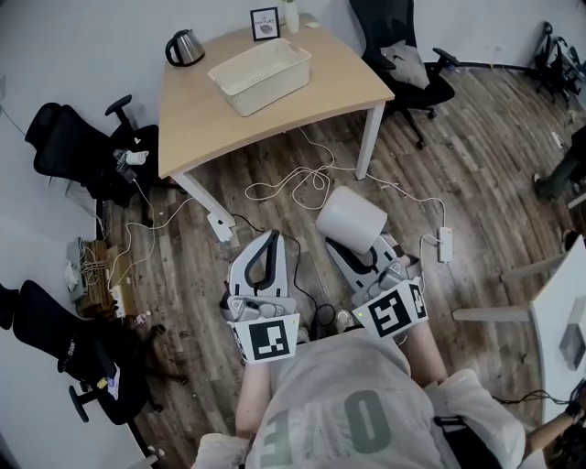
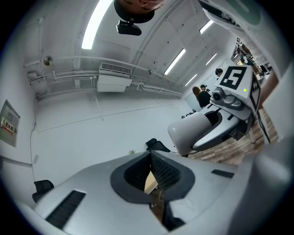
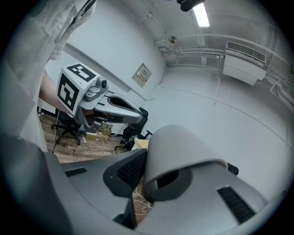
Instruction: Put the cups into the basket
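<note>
The right gripper's [image 3: 142, 176] jaws are clamped on the wall of a white cup [image 3: 183, 147]. One ribbed pad presses the outside, and the other jaw appears to sit inside the mouth, so the cup rides tilted at the jaw tips. The left gripper's [image 2: 150, 172] jaws are pressed together at their tips with nothing between them, and only a sliver of the bench shows through the slit below. In the head view both tools are held side by side close to the person's body, above a wooden floor [image 1: 458, 165] strewn with white cables [image 1: 302, 179]. The bench [image 1: 201, 119] stands well apart, farther into the room. On it sits the pale basket [image 1: 261, 75], open and apparently empty, with a kettle [image 1: 183, 46] and a small framed sign [image 1: 265, 23] near the far edge. No other cup can be seen on the bench or the floor. The step in hand looks like the carry, with one cup picked up and the basket not yet reached. The next move calls for stepping up to the bench, bringing the right gripper over the basket's rim and lowering it. The jaws should part only once the cup is inside, since a release from height or over the rim could send the light cup bouncing out. The cables underfoot look like a tripping risk on the way. The left gripper seems free to steady the basket if it slides.
</note>
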Available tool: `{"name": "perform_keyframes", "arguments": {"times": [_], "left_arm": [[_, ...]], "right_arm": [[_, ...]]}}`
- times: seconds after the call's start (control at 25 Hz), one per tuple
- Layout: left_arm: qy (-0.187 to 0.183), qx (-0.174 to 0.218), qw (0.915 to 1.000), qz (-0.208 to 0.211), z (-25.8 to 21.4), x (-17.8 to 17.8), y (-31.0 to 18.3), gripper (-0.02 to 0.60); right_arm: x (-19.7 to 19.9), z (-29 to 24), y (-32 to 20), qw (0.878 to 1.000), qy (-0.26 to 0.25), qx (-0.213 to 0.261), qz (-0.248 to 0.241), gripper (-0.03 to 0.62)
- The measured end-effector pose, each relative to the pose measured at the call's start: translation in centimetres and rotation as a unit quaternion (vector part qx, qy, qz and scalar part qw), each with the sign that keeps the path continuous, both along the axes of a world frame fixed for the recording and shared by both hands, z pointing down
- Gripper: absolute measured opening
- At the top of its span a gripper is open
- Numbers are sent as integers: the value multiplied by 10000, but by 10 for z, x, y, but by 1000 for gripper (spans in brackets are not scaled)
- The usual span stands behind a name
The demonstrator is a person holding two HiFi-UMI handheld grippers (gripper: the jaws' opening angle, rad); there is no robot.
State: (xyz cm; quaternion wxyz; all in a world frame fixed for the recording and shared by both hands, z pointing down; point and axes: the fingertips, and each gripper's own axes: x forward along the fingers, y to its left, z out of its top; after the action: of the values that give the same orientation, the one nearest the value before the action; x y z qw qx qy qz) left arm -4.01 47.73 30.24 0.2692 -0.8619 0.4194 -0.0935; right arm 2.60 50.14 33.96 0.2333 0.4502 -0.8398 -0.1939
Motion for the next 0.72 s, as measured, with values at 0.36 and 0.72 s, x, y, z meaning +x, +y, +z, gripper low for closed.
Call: {"name": "perform_keyframes", "arguments": {"times": [0.36, 0.72], "left_arm": [[-197, 13, 9996, -218, 1, 42, -10, 8], [-11, -97, 9989, -462, 5, 40, -56, 8]], "right_arm": [[51, 5, -10, 9998, -101, 1, -156, 29], [58, 12, -53, 9992, 51, -171, -366, 29]]}}
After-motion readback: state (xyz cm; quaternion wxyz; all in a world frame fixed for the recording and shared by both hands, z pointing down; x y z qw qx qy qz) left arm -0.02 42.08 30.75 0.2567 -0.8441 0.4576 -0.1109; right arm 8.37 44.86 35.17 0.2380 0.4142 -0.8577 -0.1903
